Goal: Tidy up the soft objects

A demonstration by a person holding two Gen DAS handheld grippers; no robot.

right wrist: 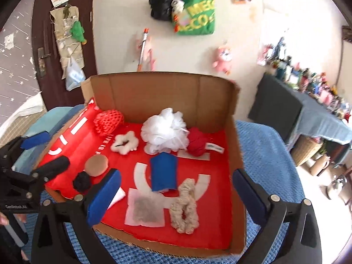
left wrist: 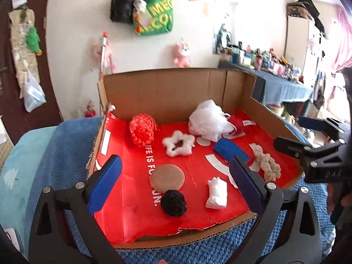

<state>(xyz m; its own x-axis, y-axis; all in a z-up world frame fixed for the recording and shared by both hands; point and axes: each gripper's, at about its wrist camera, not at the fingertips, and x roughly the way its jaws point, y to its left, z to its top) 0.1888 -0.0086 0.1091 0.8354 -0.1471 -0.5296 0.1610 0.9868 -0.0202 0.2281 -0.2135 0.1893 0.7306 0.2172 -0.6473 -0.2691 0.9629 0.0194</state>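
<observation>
I had the left tool (left wrist: 173, 187) spread wide with nothing between its blue pads; it hung over the near edge of the box (left wrist: 167, 92); the right tool (right wrist: 176, 195) stood just as wide and empty, low in its own frame. The soft things lay on the red floor of the box: an orange net (left wrist: 142, 129) at upper left, a white pouf (left wrist: 208, 121) at upper centre touching a red bundle (left wrist: 237, 124), a white scrunchie (left wrist: 178, 143) between net and pouf, a blue cloth (left wrist: 230, 149) right of centre, a beige braid (left wrist: 267, 162) at the right, a tan disc (left wrist: 167, 178) touching a black ball (left wrist: 173, 202), a white wad (left wrist: 216, 193) beside them; a sachet (right wrist: 144, 209) showed in the right view, lower centre, just left of the braid; the box sat on a blue blanket (left wrist: 66, 154).
</observation>
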